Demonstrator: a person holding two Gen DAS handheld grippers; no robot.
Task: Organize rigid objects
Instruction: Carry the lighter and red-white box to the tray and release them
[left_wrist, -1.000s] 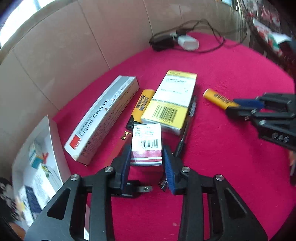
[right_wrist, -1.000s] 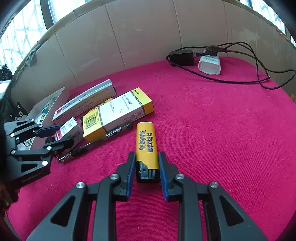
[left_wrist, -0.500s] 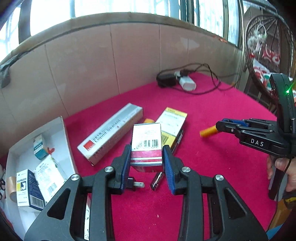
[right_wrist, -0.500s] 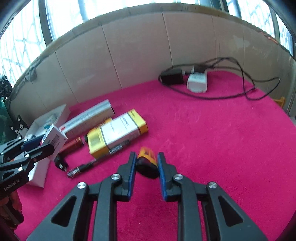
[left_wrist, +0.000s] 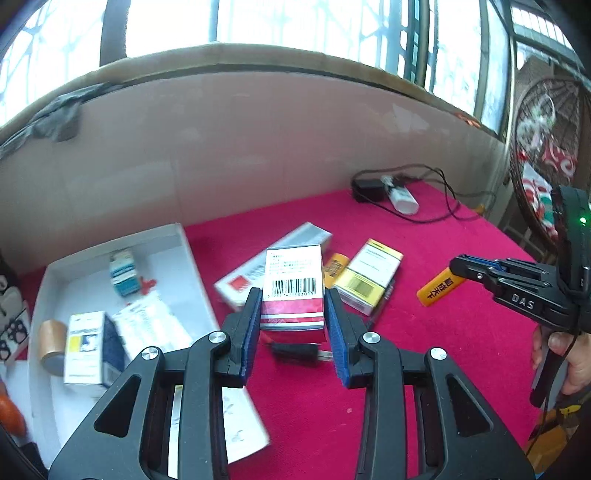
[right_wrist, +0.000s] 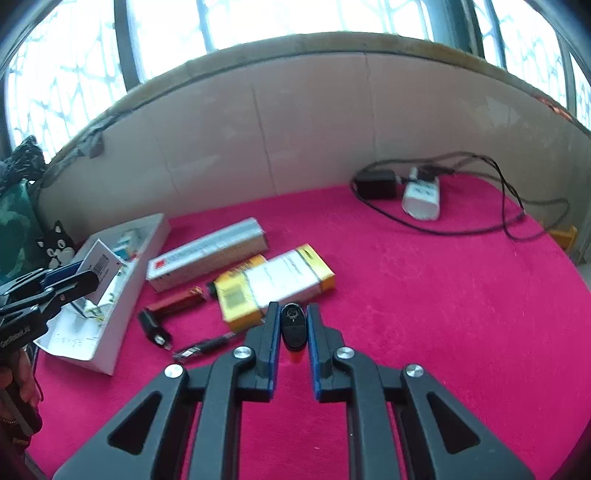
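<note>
My left gripper (left_wrist: 293, 295) is shut on a small red and white box (left_wrist: 291, 280) with a barcode, held in the air above the red cloth beside the white tray (left_wrist: 177, 236). The right wrist view shows that box (right_wrist: 101, 264) and the left gripper (right_wrist: 85, 275) over the tray's near wall (right_wrist: 125, 310). My right gripper (right_wrist: 291, 314) has its jaws closing on a yellow lighter (right_wrist: 293, 328), gripped by its black head and off the cloth. In the left wrist view the lighter (left_wrist: 439, 288) hangs slanted from the right gripper (left_wrist: 458, 264).
On the cloth lie a long grey sealant box (right_wrist: 207, 258), a yellow and white box (right_wrist: 280, 280), a second yellow lighter (left_wrist: 334, 267), a brown tube (right_wrist: 177, 304), a black plug (right_wrist: 153, 326) and a pen (right_wrist: 203, 347). A charger and power strip (right_wrist: 421, 195) with cables sit by the beige wall.
Both grippers rose. The left carried the small box up and leftward toward the tray. The right lifted the lighter off the cloth, and it tipped to point away from the camera.
</note>
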